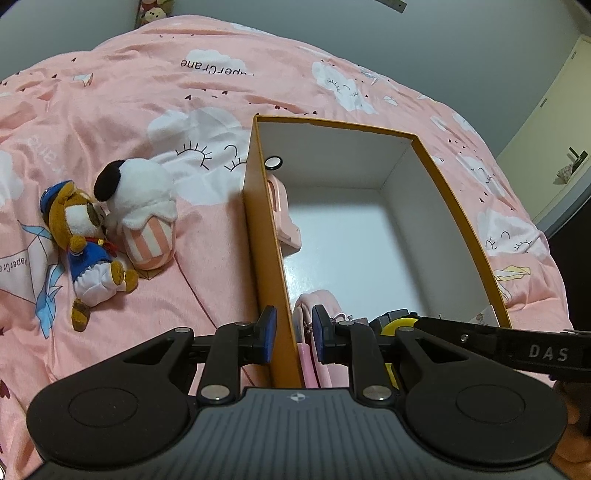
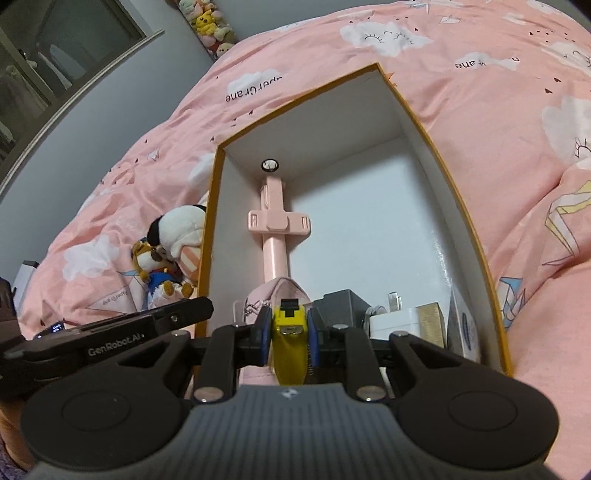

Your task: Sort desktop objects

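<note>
An open orange box with a white inside (image 1: 258,221) (image 2: 454,221) lies on a pink bedspread. My left gripper (image 1: 293,338) straddles the box's left wall, one pad on each side; I cannot tell whether the pads press it. My right gripper (image 2: 287,334) is shut on a yellow tape measure (image 2: 290,343), held over the near end of the box. A pink selfie stick (image 2: 275,229) and a pink pouch (image 2: 277,295) lie in the box. A brown plush bear (image 1: 86,240) and a white plush dog (image 1: 140,206) lie on the bed left of the box.
A grey block (image 2: 343,308), a white charger (image 2: 395,319), a gold box (image 2: 434,321) and a white card (image 2: 465,328) fill the box's near right corner. Plush toys (image 2: 210,22) sit by the far wall. The right gripper's arm (image 1: 498,343) crosses the left wrist view.
</note>
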`<state>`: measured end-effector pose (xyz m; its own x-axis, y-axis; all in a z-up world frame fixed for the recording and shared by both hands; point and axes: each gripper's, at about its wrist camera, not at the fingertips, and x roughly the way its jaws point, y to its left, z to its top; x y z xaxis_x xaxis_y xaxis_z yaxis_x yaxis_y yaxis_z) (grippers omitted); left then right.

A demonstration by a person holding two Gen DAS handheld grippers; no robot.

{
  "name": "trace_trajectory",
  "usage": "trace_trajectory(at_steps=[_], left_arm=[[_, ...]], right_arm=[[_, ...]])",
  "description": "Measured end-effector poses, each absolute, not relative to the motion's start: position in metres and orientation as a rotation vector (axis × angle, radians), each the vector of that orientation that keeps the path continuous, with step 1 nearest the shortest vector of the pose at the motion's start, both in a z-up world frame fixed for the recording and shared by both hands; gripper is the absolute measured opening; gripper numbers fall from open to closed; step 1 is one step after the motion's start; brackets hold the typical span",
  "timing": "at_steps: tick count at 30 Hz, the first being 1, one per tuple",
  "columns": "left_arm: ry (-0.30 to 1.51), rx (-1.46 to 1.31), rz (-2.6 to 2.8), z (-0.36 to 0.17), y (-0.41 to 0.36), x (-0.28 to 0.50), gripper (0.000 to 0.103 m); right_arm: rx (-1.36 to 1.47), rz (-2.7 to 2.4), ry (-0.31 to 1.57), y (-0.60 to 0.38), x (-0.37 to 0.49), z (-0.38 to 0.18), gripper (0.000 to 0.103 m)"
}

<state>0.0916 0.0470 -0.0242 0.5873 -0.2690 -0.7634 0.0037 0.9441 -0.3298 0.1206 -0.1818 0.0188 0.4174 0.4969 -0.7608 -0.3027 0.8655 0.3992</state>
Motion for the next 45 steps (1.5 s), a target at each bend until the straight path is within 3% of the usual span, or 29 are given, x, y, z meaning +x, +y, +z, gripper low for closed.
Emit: trace_trajectory(at_steps=[7,17,33,39,45], left_arm=[[0.944,-0.319,-0.167,-0.027,0.048,0.092,0.022],[0.952,-0.315,-0.172,-0.028,0.045,0.094,0.022],[0.956,-0.316,-0.166,-0.029,0.046,0.094,0.022],[0.958,-0.322,-0.167,-0.03,0.046,0.094,0.022],[0.959,-0.325,-0.166,-0.031,0.046,0.093,0.022]], right_arm=[[0.236,0.503,1.058,-0.184,0.126,0.01,0.021],[0.186,0.413,0.944,-0.21,0.129,0.043,0.021],[0.34,0.517,1.073,-0.193,0.13,0.009,0.021],[0.371,0.523,1.127,-0.193,0.132,-0.006,0.025],[0.28,0.502,1.064,-0.199,0.127,0.011,0.033]])
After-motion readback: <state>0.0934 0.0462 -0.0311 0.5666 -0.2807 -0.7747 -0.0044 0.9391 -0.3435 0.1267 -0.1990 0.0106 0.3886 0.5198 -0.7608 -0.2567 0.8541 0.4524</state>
